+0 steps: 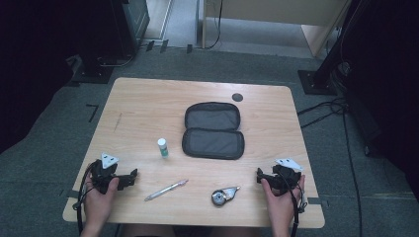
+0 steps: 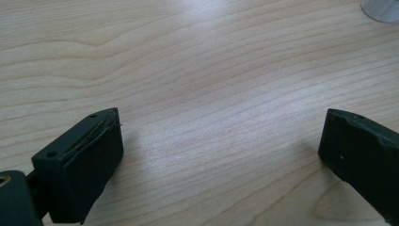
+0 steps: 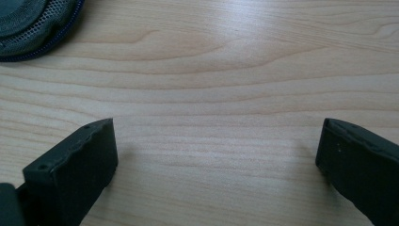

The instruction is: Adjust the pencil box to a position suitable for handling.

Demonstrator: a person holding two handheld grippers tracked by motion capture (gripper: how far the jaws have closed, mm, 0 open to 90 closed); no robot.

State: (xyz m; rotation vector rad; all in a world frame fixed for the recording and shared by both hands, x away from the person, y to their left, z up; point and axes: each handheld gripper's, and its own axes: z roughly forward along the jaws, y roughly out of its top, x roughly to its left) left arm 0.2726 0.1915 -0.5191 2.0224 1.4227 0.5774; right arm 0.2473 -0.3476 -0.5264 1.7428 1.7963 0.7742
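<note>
A grey zip pouch [image 1: 213,130] lies opened flat in the middle of the wooden table [image 1: 148,103]. A small white tube with a green cap [image 1: 162,147] stands to its left. Nearer the front edge lie a clear pen [image 1: 166,190] and a correction tape dispenser [image 1: 223,195]. My left gripper [image 1: 131,177] rests at the front left, held in a hand; its jaws stand wide open over bare wood [image 2: 221,125]. My right gripper [image 1: 259,176] rests at the front right, also open with nothing between its jaws [image 3: 217,129]. A corner of the pouch [image 3: 33,23] lies ahead of it to the left.
A dark round cable port [image 1: 237,97] sits near the table's far edge. A pale rounded base [image 2: 382,7] shows at the top right of the left gripper view. Dark stands and cables [image 1: 326,106] surround the table on the carpet floor.
</note>
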